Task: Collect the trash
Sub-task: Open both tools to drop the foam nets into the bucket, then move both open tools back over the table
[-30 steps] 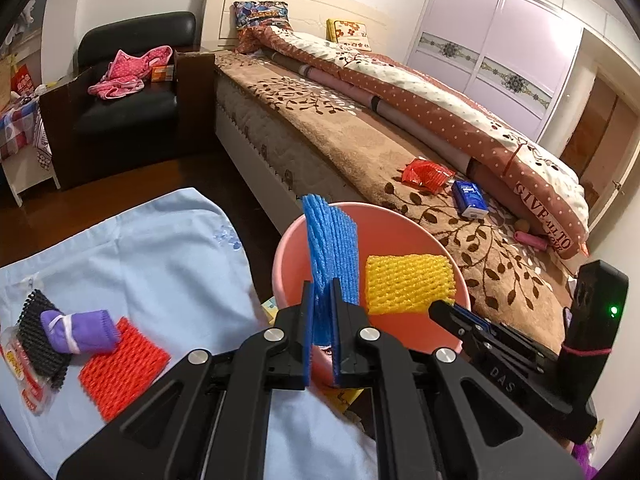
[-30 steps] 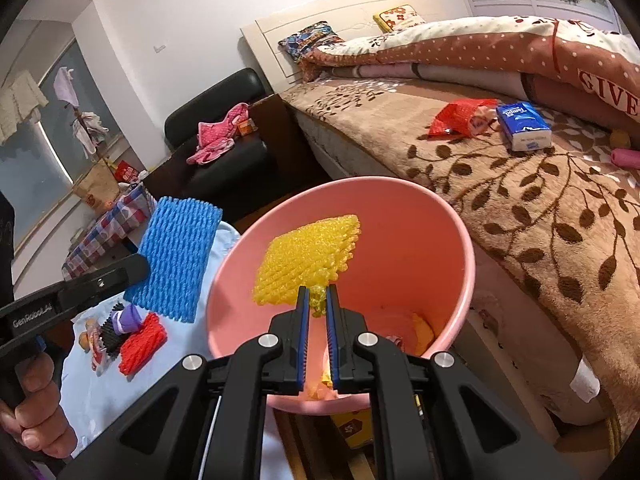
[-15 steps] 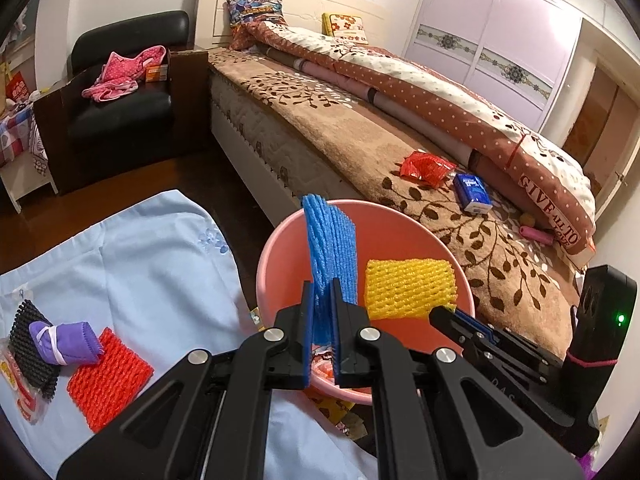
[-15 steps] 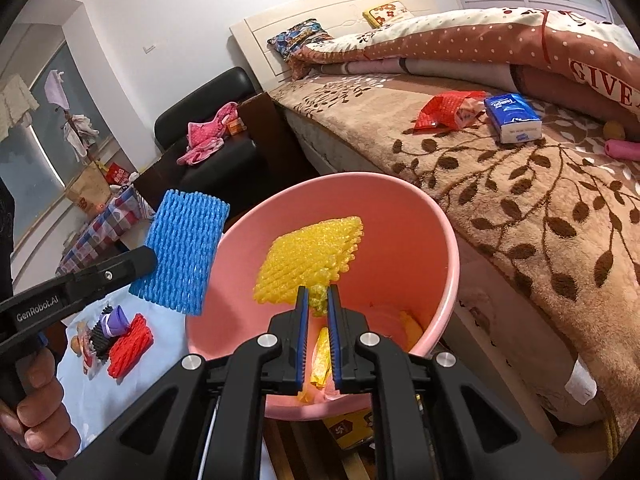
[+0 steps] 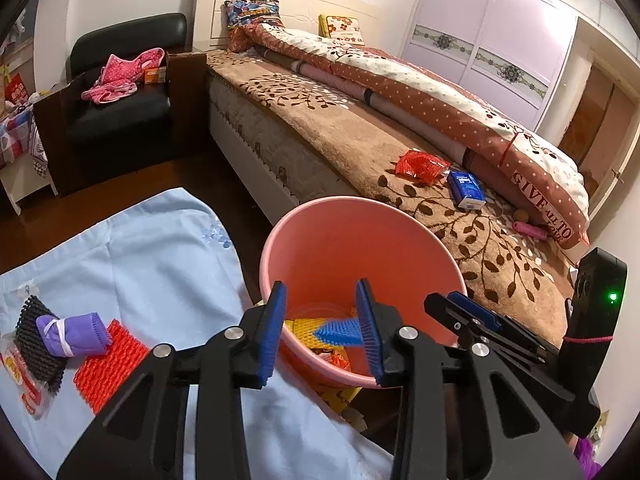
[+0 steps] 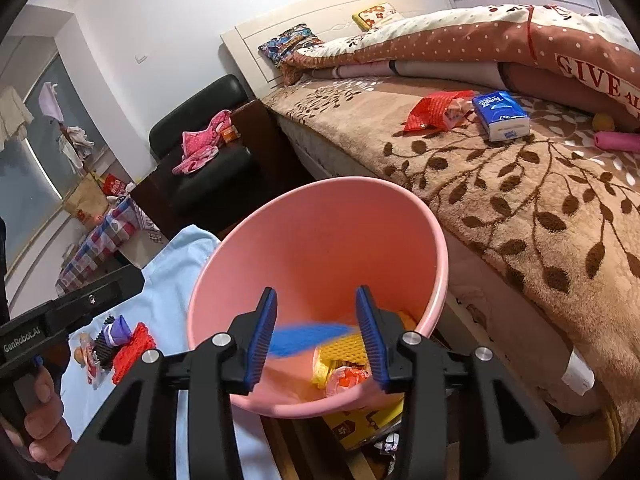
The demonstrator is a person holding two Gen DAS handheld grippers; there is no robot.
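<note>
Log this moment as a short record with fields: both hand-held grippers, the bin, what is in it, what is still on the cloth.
left hand-held gripper: open, empty, over the bin
right hand-held gripper: open, empty, over the bin
bin: pink bucket, beside the bed
in bin: blue foam net, yellow foam net, other wrappers
on cloth: red foam net, black foam net, purple roll
cloth: light blue cloth

The bed (image 6: pixel 520 208) carries a red wrapper (image 6: pixel 434 110) and blue tissue pack (image 6: pixel 502 116) — just beside each other.
</note>
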